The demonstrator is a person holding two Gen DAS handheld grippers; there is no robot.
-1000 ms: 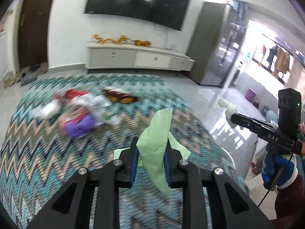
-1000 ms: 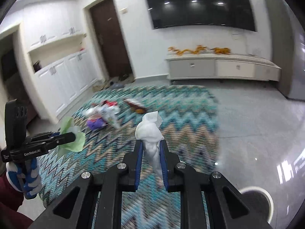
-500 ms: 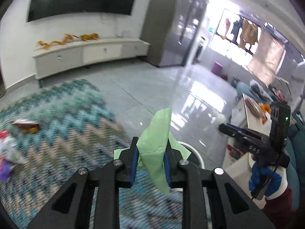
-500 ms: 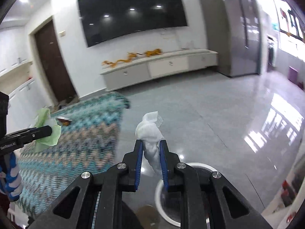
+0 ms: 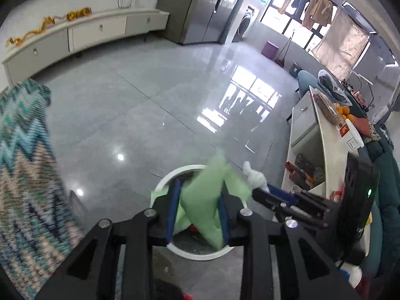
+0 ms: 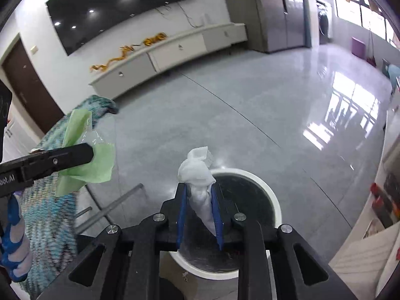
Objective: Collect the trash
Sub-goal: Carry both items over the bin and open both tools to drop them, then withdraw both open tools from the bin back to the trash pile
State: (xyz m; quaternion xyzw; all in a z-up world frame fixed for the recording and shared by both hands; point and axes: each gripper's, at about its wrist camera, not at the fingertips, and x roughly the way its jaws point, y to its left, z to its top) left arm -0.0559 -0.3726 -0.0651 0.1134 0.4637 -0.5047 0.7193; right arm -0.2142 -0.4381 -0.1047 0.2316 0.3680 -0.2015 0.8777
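Observation:
My left gripper [image 5: 198, 195] is shut on a green wrapper [image 5: 203, 200] and holds it above a round white trash bin [image 5: 200, 255] on the floor. My right gripper [image 6: 198, 197] is shut on a crumpled white tissue [image 6: 197, 172] and hangs over the bin [image 6: 275, 210], whose dark inside shows below. In the left wrist view the right gripper [image 5: 261, 191] with the tissue [image 5: 255, 176] is just right of the wrapper. In the right wrist view the left gripper [image 6: 91, 153] with the wrapper [image 6: 97, 165] is at the left, short of the bin.
A zigzag-patterned cloth [image 5: 22, 165] covers a table at the left, above metal legs [image 6: 112, 207]. Glossy grey floor [image 5: 140, 100] stretches to a long white TV cabinet [image 5: 82, 32]. A white shelf unit with clutter [image 5: 322, 145] stands at the right.
Both grippers have swung right, away from the patterned cloth, and moved down over the white bin. Each still holds its piece of trash.

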